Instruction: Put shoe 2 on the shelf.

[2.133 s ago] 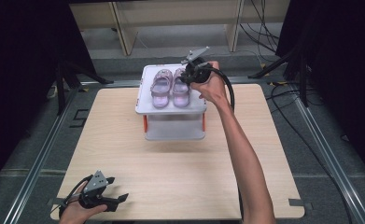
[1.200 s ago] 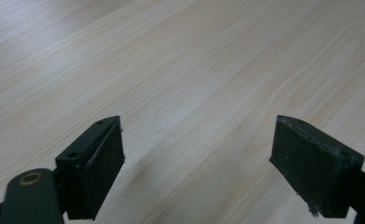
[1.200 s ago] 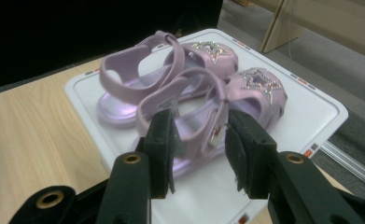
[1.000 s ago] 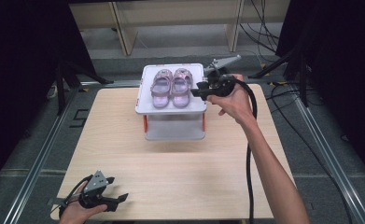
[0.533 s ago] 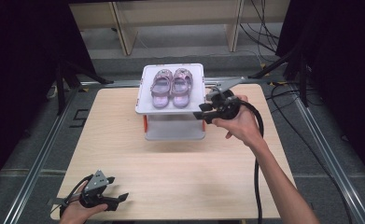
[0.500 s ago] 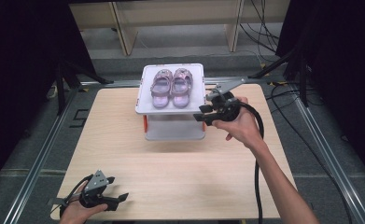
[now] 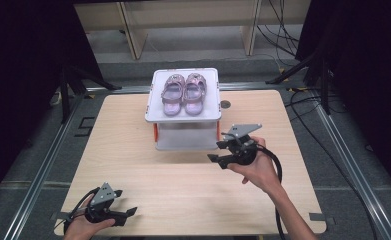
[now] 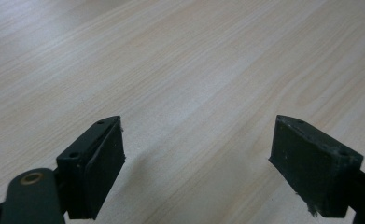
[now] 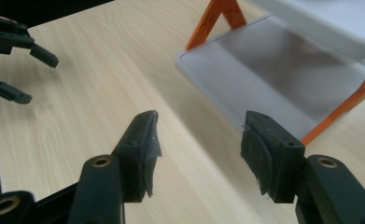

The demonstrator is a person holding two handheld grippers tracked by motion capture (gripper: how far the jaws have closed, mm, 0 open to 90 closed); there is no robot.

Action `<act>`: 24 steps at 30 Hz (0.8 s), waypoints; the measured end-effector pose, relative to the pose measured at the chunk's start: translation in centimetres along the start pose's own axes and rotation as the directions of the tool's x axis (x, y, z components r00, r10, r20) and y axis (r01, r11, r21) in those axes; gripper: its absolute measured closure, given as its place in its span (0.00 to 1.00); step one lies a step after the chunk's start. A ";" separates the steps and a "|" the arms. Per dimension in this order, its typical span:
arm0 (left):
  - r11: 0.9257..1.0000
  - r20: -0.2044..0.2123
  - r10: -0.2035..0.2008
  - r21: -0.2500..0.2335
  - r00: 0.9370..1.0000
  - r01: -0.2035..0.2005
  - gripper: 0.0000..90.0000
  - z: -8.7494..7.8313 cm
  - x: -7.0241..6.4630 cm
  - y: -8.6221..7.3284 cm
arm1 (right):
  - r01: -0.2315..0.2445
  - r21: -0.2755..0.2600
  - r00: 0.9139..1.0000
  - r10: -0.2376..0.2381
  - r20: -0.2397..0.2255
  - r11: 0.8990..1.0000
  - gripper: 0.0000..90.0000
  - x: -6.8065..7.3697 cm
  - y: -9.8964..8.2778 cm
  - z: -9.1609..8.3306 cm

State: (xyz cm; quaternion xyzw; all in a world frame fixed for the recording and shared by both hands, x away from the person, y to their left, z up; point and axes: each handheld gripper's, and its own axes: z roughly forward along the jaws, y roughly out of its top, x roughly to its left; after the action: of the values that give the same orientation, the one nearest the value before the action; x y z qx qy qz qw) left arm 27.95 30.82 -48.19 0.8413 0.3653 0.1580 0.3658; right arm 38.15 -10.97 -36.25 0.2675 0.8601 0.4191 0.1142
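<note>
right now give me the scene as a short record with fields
shoes: pair of purple shoes side by side on top of the white rack
rack: two shelves, orange legs, far middle of the wooden table
right gripper: by the rack's lower shelf, fingers just been opening, nothing between them
left gripper: near left corner, open, nothing between its fingers

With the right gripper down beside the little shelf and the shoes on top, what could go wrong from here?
1. The right gripper, jaws open with nothing between them, sits close to the white rack; a sideways nudge could shift the rack on its thin orange legs.
2. The pair of purple shoes rests loose on the top tray, so a bump might slide them off.
3. The right gripper's cable loops near the rack and could snag.
</note>
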 end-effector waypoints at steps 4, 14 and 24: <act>1.000 -0.004 0.003 -0.005 1.000 -0.003 0.19 0.1 0.0 0.0 | -0.030 0.004 0.999 0.030 -0.015 1.000 0.45 0.8 -1.8 0.7; 1.000 -0.002 0.011 -0.009 1.000 -0.011 0.19 0.2 -0.1 -0.1 | -0.148 -0.014 0.989 0.148 0.004 0.989 0.34 2.9 -7.5 3.4; 0.999 -0.004 0.040 -0.004 0.999 -0.040 0.19 0.2 0.1 -0.2 | -0.179 0.051 0.984 0.180 -0.007 0.983 0.28 4.3 -10.2 3.7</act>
State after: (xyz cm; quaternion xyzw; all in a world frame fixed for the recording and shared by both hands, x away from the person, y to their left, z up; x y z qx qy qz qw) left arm 28.01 30.85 -48.49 0.8475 0.3488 0.1675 0.3634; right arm 32.42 -11.35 -46.43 0.3443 0.8433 0.4077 0.0644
